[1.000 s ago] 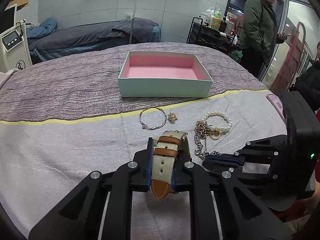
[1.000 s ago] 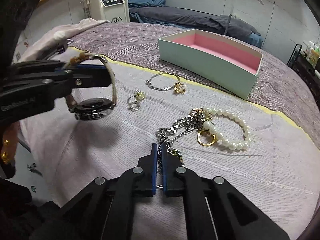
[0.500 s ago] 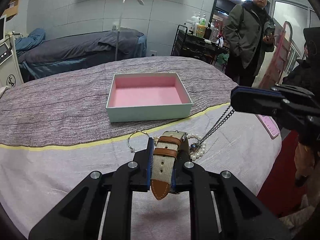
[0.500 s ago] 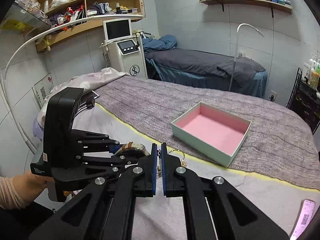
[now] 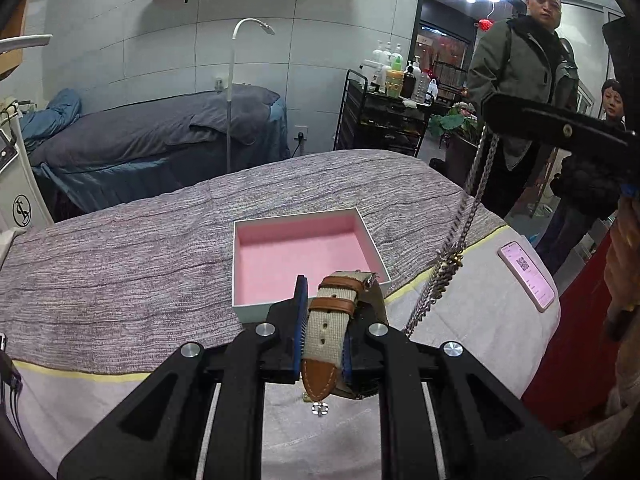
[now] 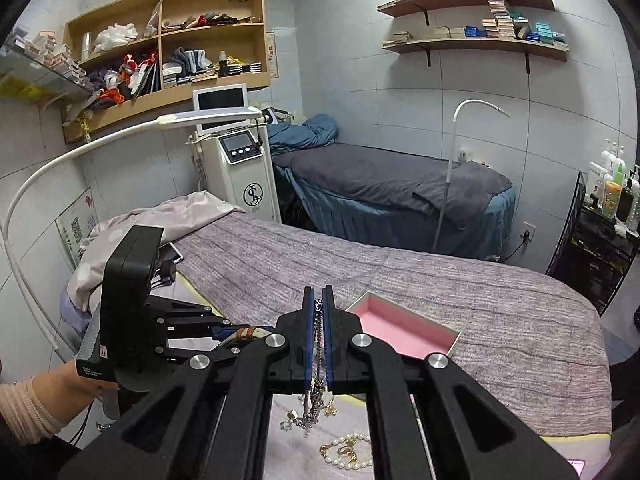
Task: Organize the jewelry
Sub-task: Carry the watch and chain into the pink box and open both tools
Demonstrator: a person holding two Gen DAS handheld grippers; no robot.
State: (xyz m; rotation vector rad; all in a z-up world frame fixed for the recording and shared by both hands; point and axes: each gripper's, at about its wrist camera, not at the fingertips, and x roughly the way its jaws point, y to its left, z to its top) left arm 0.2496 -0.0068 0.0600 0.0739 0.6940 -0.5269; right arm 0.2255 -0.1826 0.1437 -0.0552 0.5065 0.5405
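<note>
My left gripper (image 5: 323,312) is shut on a watch (image 5: 329,322) with a beige and brown strap, held above the bed just in front of the pink-lined box (image 5: 301,255). My right gripper (image 6: 318,336) is shut on a silver chain (image 6: 316,364) that hangs down from its jaws; the chain also shows in the left wrist view (image 5: 460,240), dangling from the raised right gripper (image 5: 496,110). The box shows in the right wrist view (image 6: 404,330). A pearl bracelet (image 6: 352,458) and gold pieces (image 6: 340,450) lie on the cloth below.
A phone (image 5: 528,276) lies near the bed's right edge. A man (image 5: 520,92) stands beyond the bed by a black cart (image 5: 384,120). A white machine (image 6: 236,168) and a second bed (image 6: 392,184) stand behind. A small stud (image 5: 320,409) lies on the cloth.
Both grippers have risen well above the cloth. The right gripper lifted the chain off the bed so it hangs free. The left gripper carried the watch closer to the box.
</note>
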